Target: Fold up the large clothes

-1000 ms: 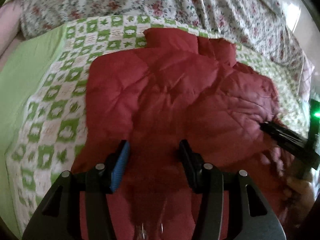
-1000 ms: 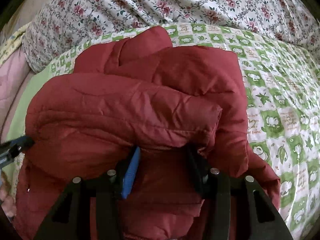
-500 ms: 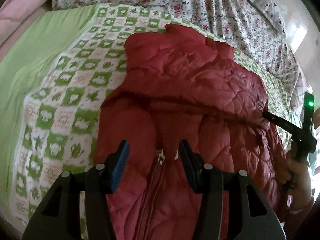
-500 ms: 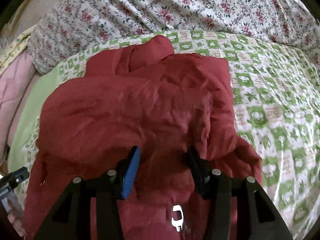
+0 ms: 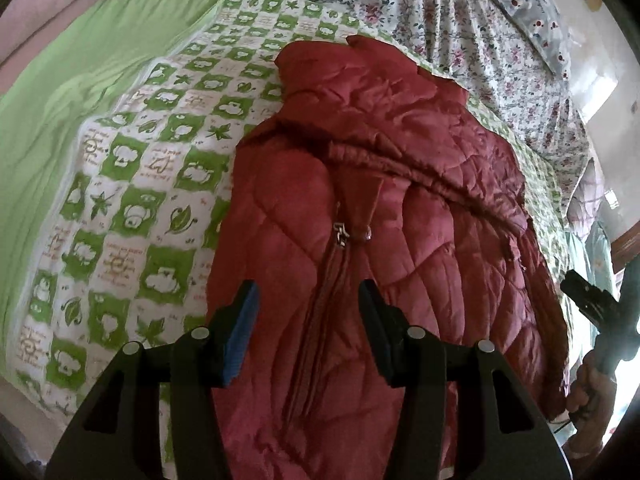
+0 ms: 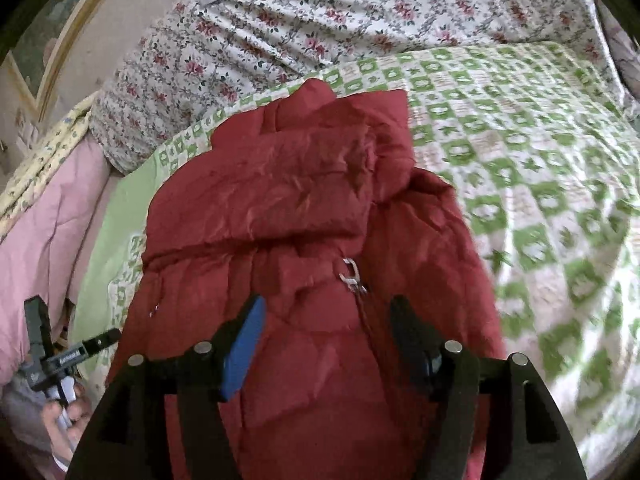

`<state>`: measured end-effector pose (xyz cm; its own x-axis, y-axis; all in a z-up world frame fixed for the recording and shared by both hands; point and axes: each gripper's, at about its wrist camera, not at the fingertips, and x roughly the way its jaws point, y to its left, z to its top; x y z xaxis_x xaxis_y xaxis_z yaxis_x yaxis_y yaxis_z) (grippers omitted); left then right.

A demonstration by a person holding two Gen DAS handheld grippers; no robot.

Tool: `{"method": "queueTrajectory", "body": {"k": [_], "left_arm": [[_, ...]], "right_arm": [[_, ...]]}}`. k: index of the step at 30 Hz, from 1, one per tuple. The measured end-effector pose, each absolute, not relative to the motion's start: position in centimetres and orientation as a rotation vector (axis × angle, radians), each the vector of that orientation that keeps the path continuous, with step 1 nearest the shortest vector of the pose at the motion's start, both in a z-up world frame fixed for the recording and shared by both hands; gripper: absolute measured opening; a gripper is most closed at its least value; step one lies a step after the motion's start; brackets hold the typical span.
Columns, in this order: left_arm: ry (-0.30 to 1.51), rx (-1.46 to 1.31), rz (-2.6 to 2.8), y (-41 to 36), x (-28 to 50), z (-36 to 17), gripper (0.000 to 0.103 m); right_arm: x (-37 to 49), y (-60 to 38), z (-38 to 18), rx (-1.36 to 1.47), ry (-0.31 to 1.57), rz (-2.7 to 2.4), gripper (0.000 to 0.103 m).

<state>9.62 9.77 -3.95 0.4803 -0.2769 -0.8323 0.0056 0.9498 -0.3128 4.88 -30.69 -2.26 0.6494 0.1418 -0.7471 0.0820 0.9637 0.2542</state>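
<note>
White lettering on the left gripper (image 6: 96,342) — too blurred to read.

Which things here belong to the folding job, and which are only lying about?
Job: red jacket, left claw, right claw.
Lying about: green checked quilt, floral sheet, pink blanket.

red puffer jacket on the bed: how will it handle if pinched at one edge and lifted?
The red puffer jacket will probably flop and unfold, since its quilted layers lie loosely draped. It looks light for its bulk. The shiny shell may slip from a shallow pinch. The zipper pull would likely dangle.
</note>
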Motion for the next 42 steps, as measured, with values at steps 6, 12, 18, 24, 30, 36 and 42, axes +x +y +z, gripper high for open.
{"method": "queueTrajectory", "body": {"k": [6, 12, 18, 24, 30, 36, 42], "left_arm": [[1.075, -0.265, -0.193, 9.7, 7.9, -4.2, 0.050], [1.081, -0.223, -0.195, 9.5, 6.2, -4.4, 0.050], [1.075, -0.209, -0.183, 10.2, 4.4, -4.2, 0.051], [1.078, -0.211, -0.178, 10.8, 3.5, -4.2, 0.056], [1.105, -0.207, -0.183, 11.3, 3.0, -5.0, 0.056], [1.130, -0.222, -0.206, 11.9, 2.1, -5.7, 0.063], [1.155, -0.189, -0.198, 12.0, 1.1, -6.6, 0.067]], "right_arm": [[1.3, -32.4, -2.2, 0.255, 0.868, -0.024, 0.071], [-1.3, -33.8, -2.7, 0.241, 0.887, -0.092, 0.079], [-2.6, -33.0, -4.6, 0.206, 0.958, -0.082, 0.082], [-3.8, -32.3, -6.5, 0.177, 1.017, -0.062, 0.082], [-6.7, -34.3, -6.5, 0.233, 1.022, -0.019, 0.058], [-8.2, -36.0, -6.8, 0.306, 1.022, 0.025, 0.046], [-8.2, -35.8, -6.7, 0.315, 1.008, 0.049, 0.048]]}}
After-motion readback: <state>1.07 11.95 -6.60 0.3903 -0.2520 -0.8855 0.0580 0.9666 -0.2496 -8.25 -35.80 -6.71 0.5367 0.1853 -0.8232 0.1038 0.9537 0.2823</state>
